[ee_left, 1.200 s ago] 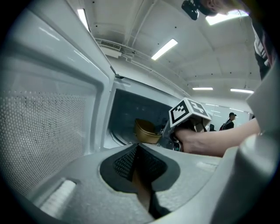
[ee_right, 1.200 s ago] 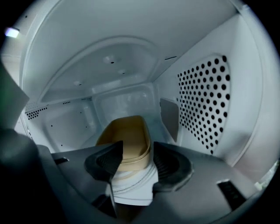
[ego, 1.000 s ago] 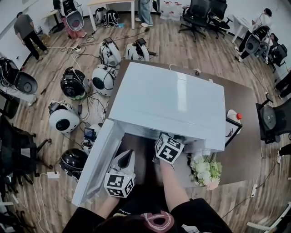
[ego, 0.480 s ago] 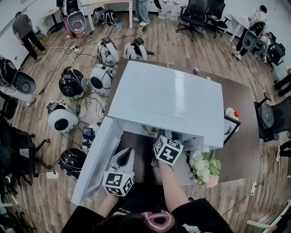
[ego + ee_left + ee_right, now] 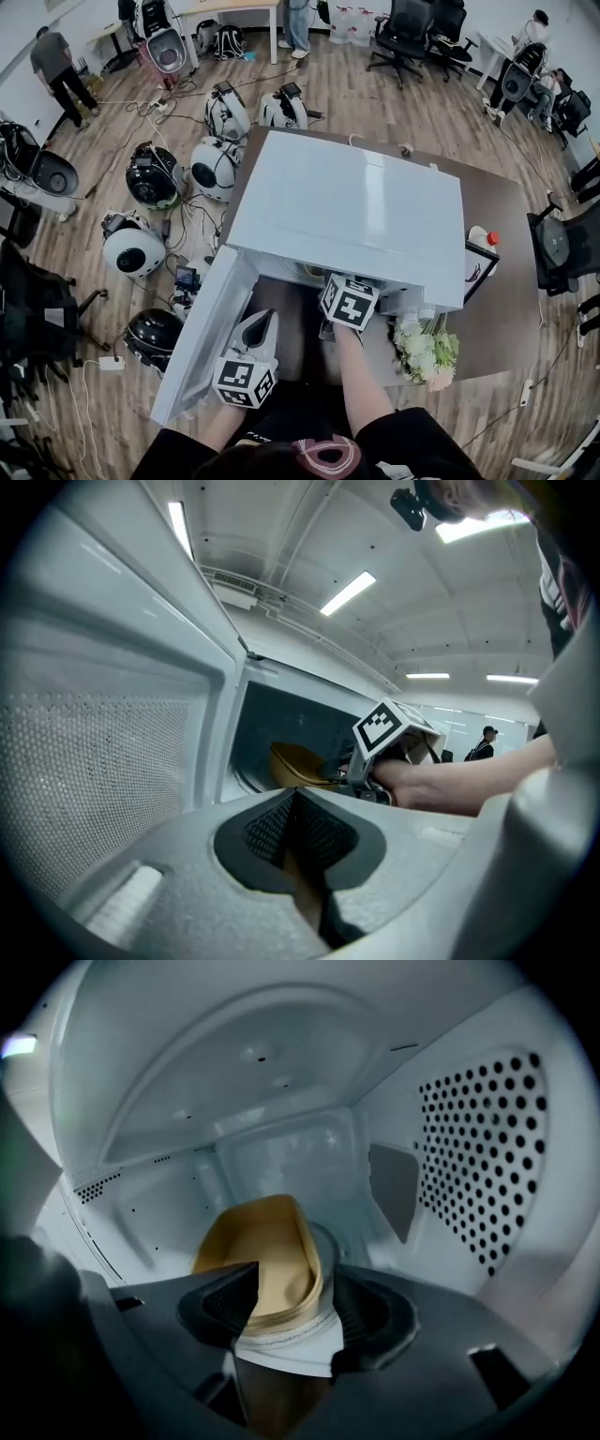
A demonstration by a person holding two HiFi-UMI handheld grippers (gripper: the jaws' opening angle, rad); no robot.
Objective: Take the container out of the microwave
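Right gripper (image 5: 292,1290) reaches into the microwave (image 5: 281,1091) with its jaws spread wide, having just opened further. The near rim of the tan container (image 5: 267,1241) stands between them, and neither pad visibly presses on it. The container sits on the cavity floor, near the middle. It looks thin-walled, smooth and light, so probably a little yielding and slippery. The raised near rim, one jaw inside and one outside, seems the best hold. The perforated wall (image 5: 478,1166) on the right is close, and the left wall is further off.

From the left gripper view, the left gripper (image 5: 298,855) has its jaws closed together on nothing and waits beside the open door (image 5: 103,752). From here the container shows low inside the opening.

In the head view, the door swings out to the left and the flowers (image 5: 424,345) crowd the bench (image 5: 506,216) on the right. The clear way out is probably straight back toward the person, lifting over the front sill.
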